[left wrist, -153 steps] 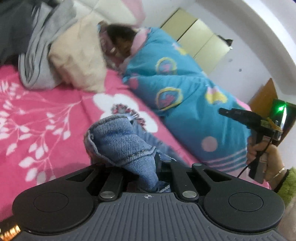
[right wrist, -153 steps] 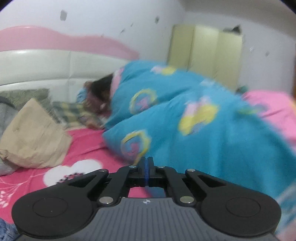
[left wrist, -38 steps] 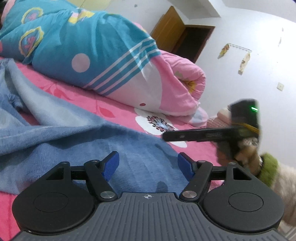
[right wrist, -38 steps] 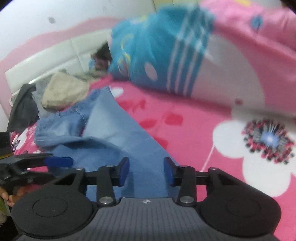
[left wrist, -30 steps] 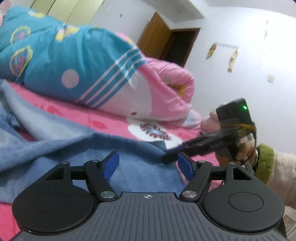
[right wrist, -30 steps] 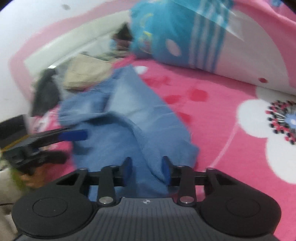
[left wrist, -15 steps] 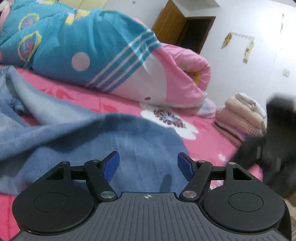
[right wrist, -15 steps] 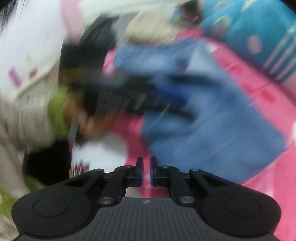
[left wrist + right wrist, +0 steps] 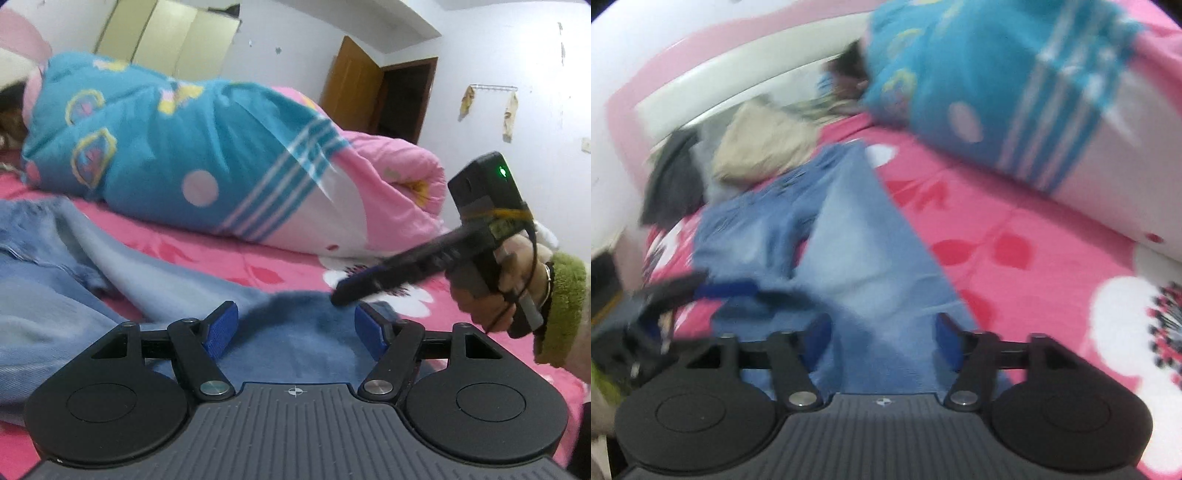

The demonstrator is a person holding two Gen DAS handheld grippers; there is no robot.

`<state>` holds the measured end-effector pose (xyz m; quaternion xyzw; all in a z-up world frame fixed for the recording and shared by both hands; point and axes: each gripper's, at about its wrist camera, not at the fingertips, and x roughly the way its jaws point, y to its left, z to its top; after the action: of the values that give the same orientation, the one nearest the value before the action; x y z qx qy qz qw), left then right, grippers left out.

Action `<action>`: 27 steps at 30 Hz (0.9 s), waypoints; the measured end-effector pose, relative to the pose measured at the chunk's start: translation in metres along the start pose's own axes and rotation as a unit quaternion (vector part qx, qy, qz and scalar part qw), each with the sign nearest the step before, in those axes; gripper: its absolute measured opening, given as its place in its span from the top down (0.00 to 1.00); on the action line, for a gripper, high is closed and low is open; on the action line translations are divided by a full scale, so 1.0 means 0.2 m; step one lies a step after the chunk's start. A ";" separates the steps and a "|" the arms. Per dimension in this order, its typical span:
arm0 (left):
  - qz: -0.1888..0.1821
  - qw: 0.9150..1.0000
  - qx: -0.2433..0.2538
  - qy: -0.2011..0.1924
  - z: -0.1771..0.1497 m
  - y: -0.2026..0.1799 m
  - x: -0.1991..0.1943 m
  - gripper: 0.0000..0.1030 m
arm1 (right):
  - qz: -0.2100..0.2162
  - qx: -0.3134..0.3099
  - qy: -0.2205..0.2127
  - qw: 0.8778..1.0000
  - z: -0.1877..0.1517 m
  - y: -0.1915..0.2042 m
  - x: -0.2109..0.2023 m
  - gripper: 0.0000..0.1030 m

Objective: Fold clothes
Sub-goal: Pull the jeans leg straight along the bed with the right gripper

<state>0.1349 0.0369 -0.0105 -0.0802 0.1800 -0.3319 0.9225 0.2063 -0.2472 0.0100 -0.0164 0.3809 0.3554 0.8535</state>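
Note:
Blue jeans [image 9: 92,280] lie spread on the pink flowered bed sheet [image 9: 255,266], waist toward the headboard and legs toward me. My left gripper [image 9: 295,330] is open just above the darker hem end, nothing pinched between its blue pads [image 9: 221,328]. The right gripper [image 9: 351,288], held by a hand with a green cuff [image 9: 561,306], hovers slanted over the same hem. In the right wrist view the right gripper [image 9: 882,339] is opening wide over a jeans leg [image 9: 864,251], its pads not pressing the cloth. The left gripper [image 9: 713,284] shows blurred at the left.
A rolled blue and pink quilt [image 9: 207,166] lies along the far side of the bed. A beige pillow [image 9: 757,147] and dark clothes [image 9: 672,181] sit by the white headboard [image 9: 738,92]. A brown door [image 9: 351,96] stands in the back wall.
The right gripper went from nearly shut to wide open and swung back over the jeans' leg, coming into the left wrist view again. The left gripper stayed open.

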 end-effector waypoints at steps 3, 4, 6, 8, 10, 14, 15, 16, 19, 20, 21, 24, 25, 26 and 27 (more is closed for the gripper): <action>-0.024 0.999 -0.043 0.011 0.01 0.04 -0.02 0.32 | -0.001 -0.047 0.011 0.999 -0.07 0.11 0.05 0.36; -0.038 0.997 -0.064 0.019 0.01 0.06 -0.01 0.32 | -0.008 -0.059 0.013 0.998 -0.09 0.14 0.05 0.46; -0.065 0.990 -0.116 0.040 0.00 0.10 0.01 0.32 | -0.022 -0.080 0.013 0.996 -0.13 0.20 0.05 0.83; -0.082 0.982 -0.162 0.056 -0.01 0.13 0.04 0.32 | -0.025 -0.098 0.002 0.995 -0.16 0.27 0.03 0.92; -0.089 0.975 -0.195 0.060 -0.02 0.16 0.06 0.31 | -0.003 -0.110 -0.024 0.994 -0.18 0.35 -0.05 0.92; -0.100 0.958 -0.263 0.057 -0.04 0.22 0.10 0.29 | 0.022 -0.183 -0.015 0.983 -0.27 0.57 -0.09 0.93; -0.099 0.956 -0.270 0.057 -0.04 0.22 0.10 0.30 | 0.019 -0.206 -0.009 0.978 -0.30 0.63 -0.09 0.93; -0.099 0.954 -0.276 0.057 -0.05 0.23 0.11 0.32 | 0.013 -0.231 -0.003 0.973 -0.33 0.68 -0.07 0.92; -0.055 0.965 -0.250 0.064 -0.06 0.20 0.10 0.61 | -0.011 -0.267 0.003 0.964 -0.36 0.76 -0.07 0.90; -0.039 0.967 -0.239 0.072 -0.06 0.20 0.10 0.72 | -0.012 -0.259 0.003 0.966 -0.34 0.75 -0.09 0.85; -0.029 0.967 -0.239 0.078 -0.07 0.20 0.10 0.84 | -0.010 -0.247 0.003 0.969 -0.31 0.73 -0.12 0.76; -0.017 0.966 -0.243 0.087 -0.09 0.22 0.09 0.92 | 0.000 -0.197 -0.025 0.980 -0.18 0.62 -0.23 0.60; -0.017 0.966 -0.243 0.087 -0.09 0.22 0.08 0.92 | -0.003 -0.172 -0.040 0.984 -0.13 0.57 -0.26 0.58; -0.017 0.966 -0.243 0.086 -0.09 0.22 0.08 0.92 | -0.008 -0.146 -0.052 0.988 -0.08 0.52 -0.29 0.57; -0.017 0.966 -0.243 0.086 -0.10 0.22 0.07 0.93 | -0.023 -0.115 -0.059 0.991 -0.02 0.45 -0.28 0.52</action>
<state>0.1634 0.0601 -0.0440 -0.2760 0.3321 -0.2991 0.8509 0.1222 -0.2148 0.0671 -0.1025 0.2859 0.3771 0.8750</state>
